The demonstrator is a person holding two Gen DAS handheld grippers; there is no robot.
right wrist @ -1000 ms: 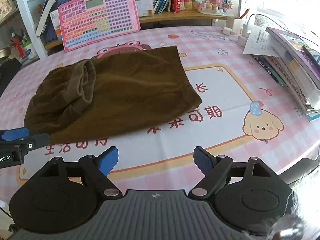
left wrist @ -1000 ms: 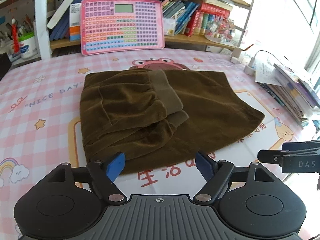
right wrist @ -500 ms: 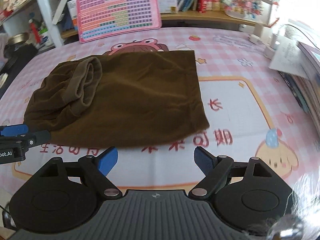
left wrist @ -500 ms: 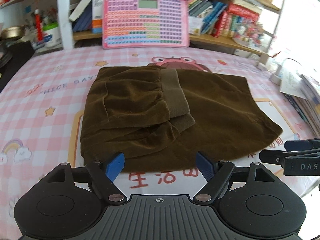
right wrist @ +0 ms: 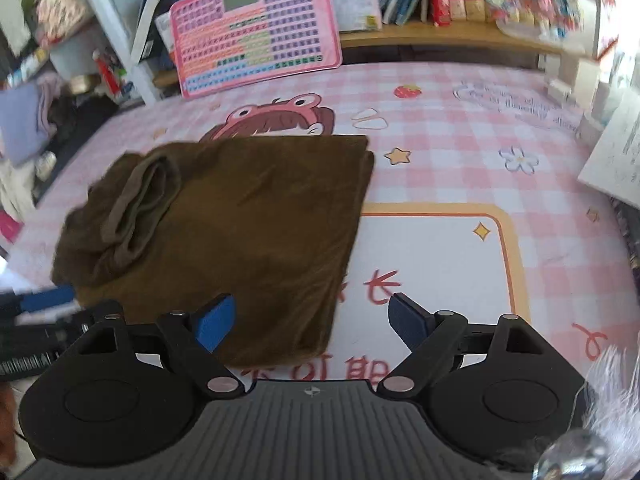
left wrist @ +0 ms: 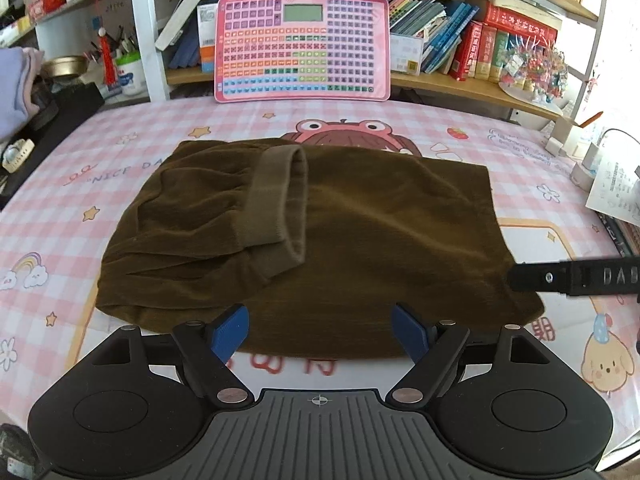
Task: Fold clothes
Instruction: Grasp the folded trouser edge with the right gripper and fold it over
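Where the bench [left wrist: 400, 120] is bare it shows a pink-and-white checked cover printed with stars, a rainbow, a frog-hooded cartoon face and a white panel with an orange border. The brown garment [left wrist: 360, 240] lies folded at the middle of it, its ribbed cuffs [left wrist: 276, 196] doubled over on the left half of the pile. The left gripper [left wrist: 320, 326] hovers at the garment's near edge with its blue fingers [left wrist: 230, 330] spread wide and nothing between them. The right gripper [right wrist: 312, 316] is over the garment's near right corner, fingers likewise spread and empty; its view is blurred. Behind the bench, a pink keyboard-style board [left wrist: 302, 48] leans against wooden shelves [left wrist: 460, 84] crowded with books [left wrist: 492, 52]. A stack of papers [left wrist: 616, 196] sits at the right edge of the bench.
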